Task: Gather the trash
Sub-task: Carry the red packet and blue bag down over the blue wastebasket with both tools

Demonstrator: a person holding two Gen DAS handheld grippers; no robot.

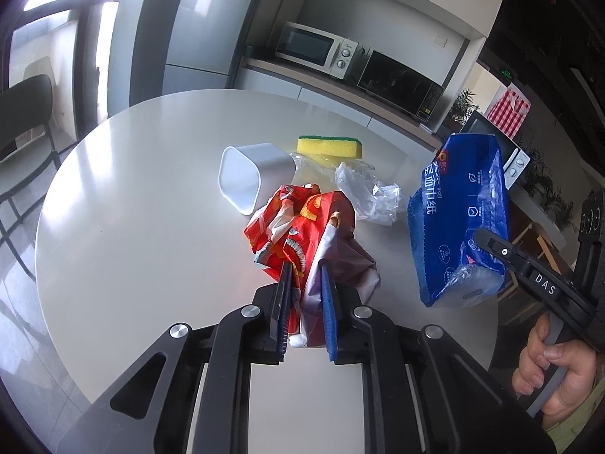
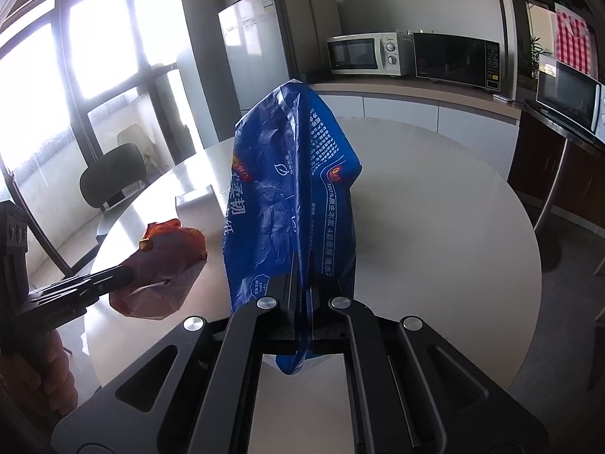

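My left gripper (image 1: 305, 265) is shut on a crumpled red snack bag (image 1: 302, 223) and holds it over the round white table (image 1: 132, 208). My right gripper (image 2: 302, 265) is shut on a blue tissue-pack wrapper (image 2: 291, 189) and holds it upright above the table; this wrapper also shows at the right of the left wrist view (image 1: 461, 223). The red bag, held by the left gripper, shows at the left of the right wrist view (image 2: 162, 268). A crumpled clear plastic film (image 1: 368, 193) lies on the table behind the red bag.
A white bin (image 1: 249, 176) lies on its side on the table, mouth toward me. A yellow-green sponge (image 1: 329, 145) sits behind it. A counter with microwaves (image 1: 317, 49) stands beyond the table. A dark chair (image 2: 111, 176) stands at the far left.
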